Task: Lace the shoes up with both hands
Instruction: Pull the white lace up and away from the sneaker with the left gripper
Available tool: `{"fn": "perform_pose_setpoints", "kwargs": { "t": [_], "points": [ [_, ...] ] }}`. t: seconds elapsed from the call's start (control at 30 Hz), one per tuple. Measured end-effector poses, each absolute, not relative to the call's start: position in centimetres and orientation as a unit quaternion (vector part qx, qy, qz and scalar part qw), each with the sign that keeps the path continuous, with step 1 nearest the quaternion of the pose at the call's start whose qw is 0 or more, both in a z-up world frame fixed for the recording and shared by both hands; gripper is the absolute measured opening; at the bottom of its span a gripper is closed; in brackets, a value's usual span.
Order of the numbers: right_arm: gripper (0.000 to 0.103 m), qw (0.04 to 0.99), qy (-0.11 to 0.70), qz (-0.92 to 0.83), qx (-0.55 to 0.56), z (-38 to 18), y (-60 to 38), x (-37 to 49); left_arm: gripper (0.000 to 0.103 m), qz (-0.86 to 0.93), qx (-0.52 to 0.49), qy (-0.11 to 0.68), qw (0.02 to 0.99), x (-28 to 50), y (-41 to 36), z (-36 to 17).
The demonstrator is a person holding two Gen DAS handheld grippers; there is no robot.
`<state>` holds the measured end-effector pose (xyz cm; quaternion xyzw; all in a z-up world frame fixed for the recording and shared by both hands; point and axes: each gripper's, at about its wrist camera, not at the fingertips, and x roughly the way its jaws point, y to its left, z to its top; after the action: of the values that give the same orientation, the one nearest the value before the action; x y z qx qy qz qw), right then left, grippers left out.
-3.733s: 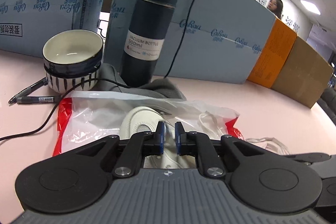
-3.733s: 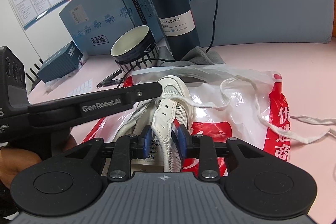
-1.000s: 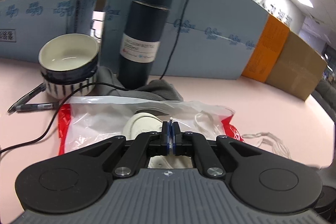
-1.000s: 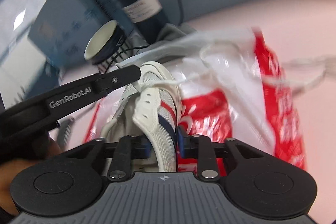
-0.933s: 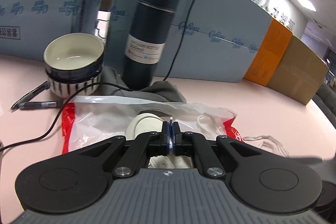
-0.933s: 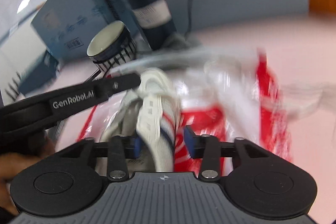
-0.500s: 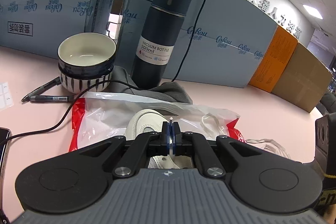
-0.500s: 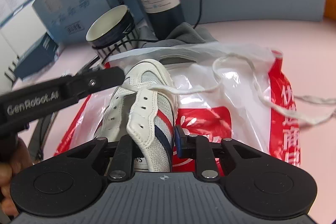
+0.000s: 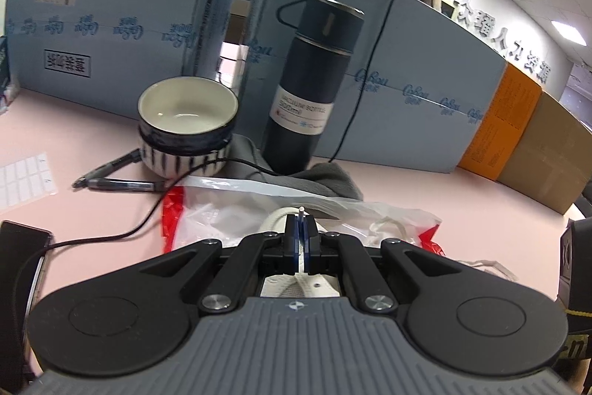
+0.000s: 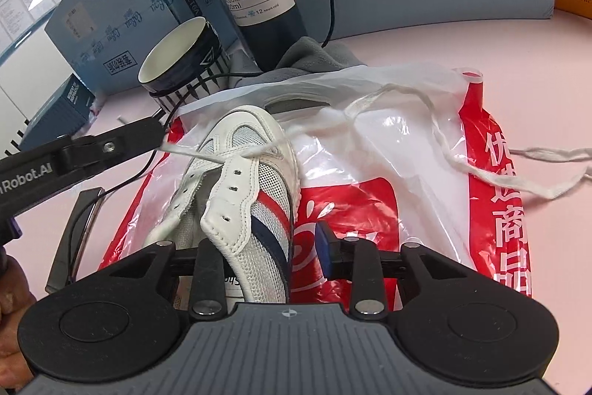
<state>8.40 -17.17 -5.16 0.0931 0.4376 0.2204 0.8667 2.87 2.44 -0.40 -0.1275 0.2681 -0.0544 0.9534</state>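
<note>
Left gripper (image 9: 300,232) is pinched tight on the lace tip (image 9: 302,210), the white aglet poking up just past its pads. The lace (image 10: 207,154) runs taut from there across to the shoe's (image 10: 244,180) front eyelets. Right gripper (image 10: 266,248) is opening, jaws straddling the eyelet flap (image 10: 229,206), right pad clear of it, left pad hidden. The shoe lies on the plastic bag (image 10: 407,173), toe pointing away, its length running out from the right fingers. The next free holes sit nearer the right fingers, so the left likely carries the tip back toward them

A pink tabletop (image 9: 425,187) backed by blue cartons (image 9: 122,24); white ceiling with lit panels (image 9: 568,32).
</note>
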Motion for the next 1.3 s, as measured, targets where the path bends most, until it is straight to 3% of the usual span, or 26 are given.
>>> {"fn": "perform_pose_setpoints", "kwargs": {
  "t": [1.3],
  "points": [
    [0.034, 0.867, 0.439, 0.214, 0.103, -5.5, -17.6, 8.4, 0.002, 0.199, -0.126, 0.134, 0.963, -3.8, 18.7, 6.6]
  ]
}}
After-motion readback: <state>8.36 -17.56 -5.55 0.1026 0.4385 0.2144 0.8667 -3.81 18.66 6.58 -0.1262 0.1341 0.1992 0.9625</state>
